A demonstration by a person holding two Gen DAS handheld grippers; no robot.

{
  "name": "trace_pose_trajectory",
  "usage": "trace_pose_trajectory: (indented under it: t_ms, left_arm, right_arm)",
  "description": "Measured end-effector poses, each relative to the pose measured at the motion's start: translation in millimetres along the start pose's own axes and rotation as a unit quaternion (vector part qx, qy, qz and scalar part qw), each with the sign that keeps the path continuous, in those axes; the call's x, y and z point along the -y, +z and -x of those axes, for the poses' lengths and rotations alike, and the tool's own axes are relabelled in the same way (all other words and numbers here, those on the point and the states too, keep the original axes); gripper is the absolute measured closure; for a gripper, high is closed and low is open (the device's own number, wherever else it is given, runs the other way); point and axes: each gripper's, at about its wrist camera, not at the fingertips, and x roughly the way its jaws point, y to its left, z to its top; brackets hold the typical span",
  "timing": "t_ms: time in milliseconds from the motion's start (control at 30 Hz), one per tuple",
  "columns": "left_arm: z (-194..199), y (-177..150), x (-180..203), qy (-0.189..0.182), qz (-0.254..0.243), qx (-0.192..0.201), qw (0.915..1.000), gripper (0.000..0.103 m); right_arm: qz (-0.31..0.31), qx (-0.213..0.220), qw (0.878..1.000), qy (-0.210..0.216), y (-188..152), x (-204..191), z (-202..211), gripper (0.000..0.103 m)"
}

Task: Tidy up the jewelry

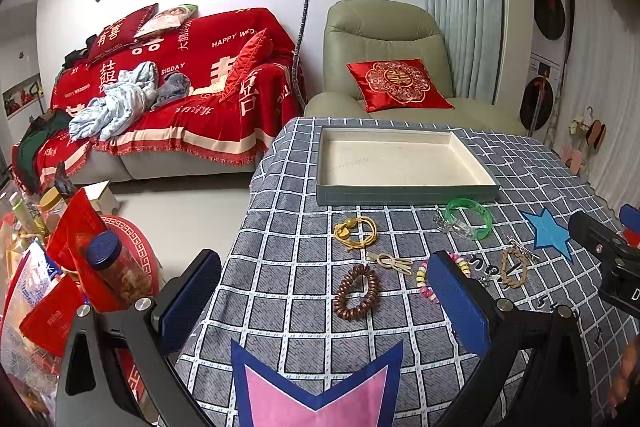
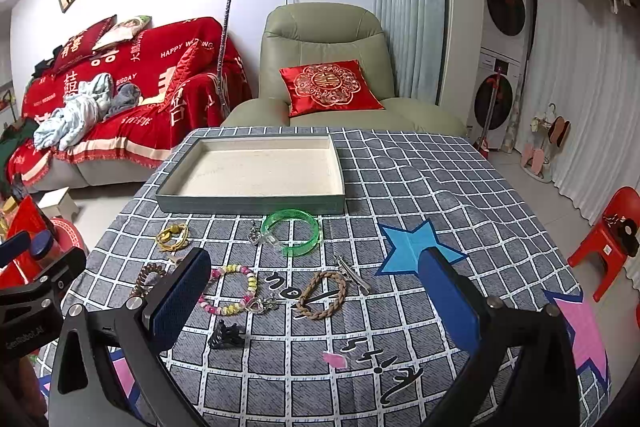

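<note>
Left wrist view. Left gripper [image 1: 324,291]: blue-padded fingers spread wide, nothing between them, held above the grey checked tablecloth [image 1: 280,211]. Shallow rectangular grey tray with cream lining [image 1: 404,195]: at the far side of the table, nothing in it. Jewelry on the cloth in front of the tray: yellow cord bracelet with a bead [image 1: 355,231]; translucent green plastic bangle [image 1: 469,218], a clear clip touching its near-left edge; dark brown wooden bead bracelet [image 1: 356,292]; beige knotted hair tie [image 1: 390,262], between the two; pastel bead bracelet [image 1: 423,277], partly hidden by the right-hand finger; braided tan cord bracelet [image 1: 514,267].

Right wrist view. Right gripper [image 2: 316,301]: fingers likewise spread wide, gripping nothing, above the cloth. Same tray [image 2: 250,201] at the far left of the table. Green bangle [image 2: 291,231] just in front of the tray; pastel bead bracelet [image 2: 232,289] with a heart charm; braided cord bracelet [image 2: 322,295] just right of it; silver metal hair clip [image 2: 352,273] touching the braid's far edge; small black claw clip [image 2: 225,335] nearest the camera; yellow cord bracelet [image 2: 173,237] at left.
</note>
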Motion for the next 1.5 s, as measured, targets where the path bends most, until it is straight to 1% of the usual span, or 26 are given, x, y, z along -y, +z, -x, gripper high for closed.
trace_pose_trajectory:
  t_ms: [1500]
  left_arm:
    - [-1.5,-4.0,6.0,-0.002,-0.002,-0.004,1.0000,0.000]
  right_arm:
    - [-0.002,0.002,1.000,0.000,1.9,0.3,2.5,0.000]
